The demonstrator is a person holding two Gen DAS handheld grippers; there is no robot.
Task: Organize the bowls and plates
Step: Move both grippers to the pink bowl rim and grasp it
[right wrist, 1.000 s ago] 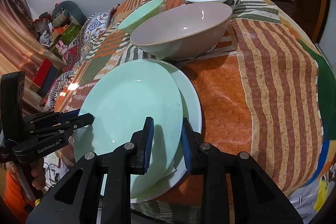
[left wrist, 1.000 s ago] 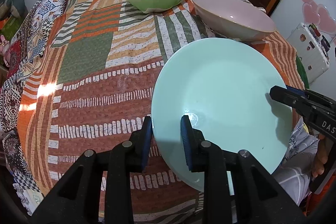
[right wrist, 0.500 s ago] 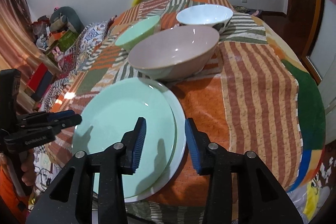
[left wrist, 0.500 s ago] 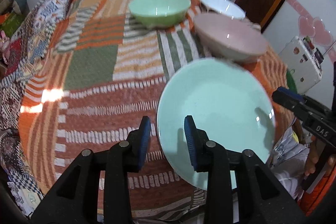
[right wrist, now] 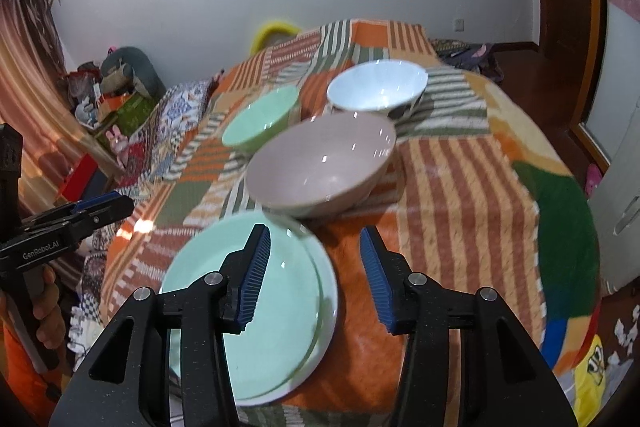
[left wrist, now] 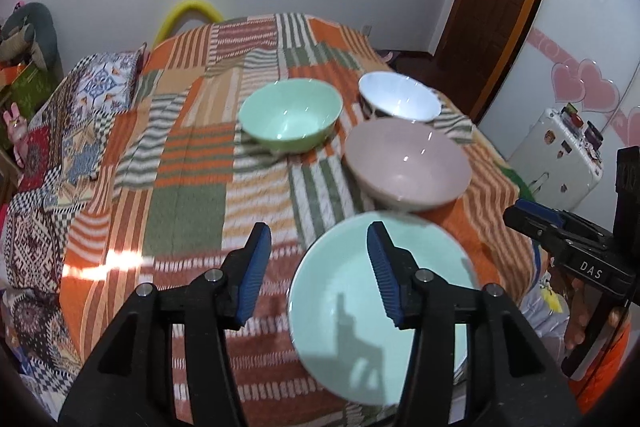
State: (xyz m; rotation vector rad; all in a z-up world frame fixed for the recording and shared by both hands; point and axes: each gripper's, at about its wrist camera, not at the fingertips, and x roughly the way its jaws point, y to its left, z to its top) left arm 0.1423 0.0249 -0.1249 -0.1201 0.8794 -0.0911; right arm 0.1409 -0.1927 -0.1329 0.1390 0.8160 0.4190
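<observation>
1. Both tools hang spread wide and hold nothing: the left gripper [left wrist: 318, 267] and the right gripper [right wrist: 314, 269] hover over the near edge of the patchwork-cloth table [right wrist: 460, 187].
2. Directly beneath their fingers lies a mint-green round plate [right wrist: 280, 307] stacked on a paler round plate [right wrist: 326, 303], the pair close to the table's near edge.
3. Risk, in my judgement: a careless nudge could slide the glossy stack off that edge; reaching ahead could clip the pink bowl.
4. Count: two plates; three bowls ahead, namely a wide pink bowl [right wrist: 320, 167], a mint-green bowl [left wrist: 290, 115] and a white bowl [right wrist: 378, 85].
</observation>
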